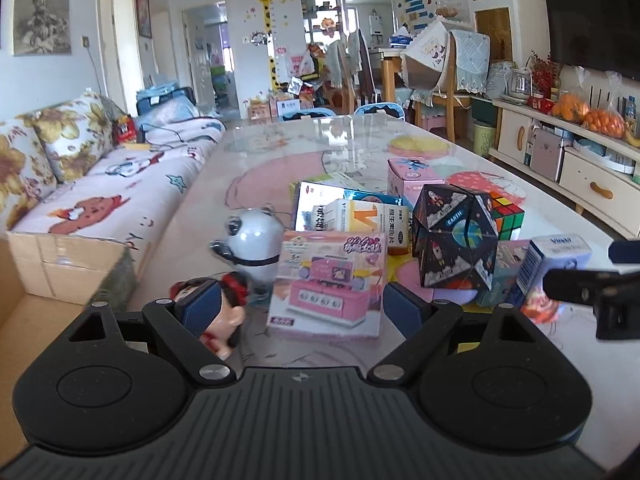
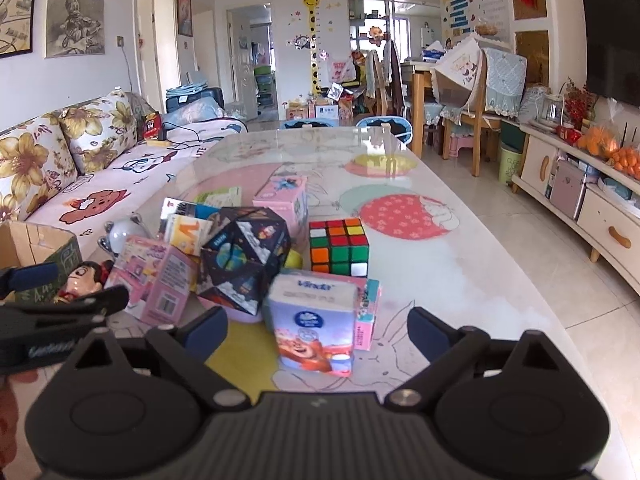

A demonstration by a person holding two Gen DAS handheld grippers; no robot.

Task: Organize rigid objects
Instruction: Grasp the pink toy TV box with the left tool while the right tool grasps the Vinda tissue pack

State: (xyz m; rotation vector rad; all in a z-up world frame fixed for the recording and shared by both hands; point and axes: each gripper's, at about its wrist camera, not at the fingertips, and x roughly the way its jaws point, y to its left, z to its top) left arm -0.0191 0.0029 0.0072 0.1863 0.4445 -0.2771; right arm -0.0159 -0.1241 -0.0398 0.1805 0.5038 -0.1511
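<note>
Two grippers hover over one cluttered table [image 2: 472, 264], each spread wide and gripping nothing. Taking the tissue pack [image 2: 314, 320] as landmark: it stands upright, long axis vertical, straight ahead of the right gripper [image 2: 316, 330], in line with the gap between its jaws, which do not press on it, so the right hand looks nearer to it. Left of the pack sits one dark folded space cube [image 2: 244, 256]; behind the pack, one colour puzzle cube [image 2: 339, 246]; further left, one pink toy box [image 1: 328, 280] directly before the left gripper [image 1: 302, 306], then one doll figure [image 1: 216, 312], one white panda figure [image 1: 254, 244] and one cardboard carton [image 1: 44, 268]
</note>
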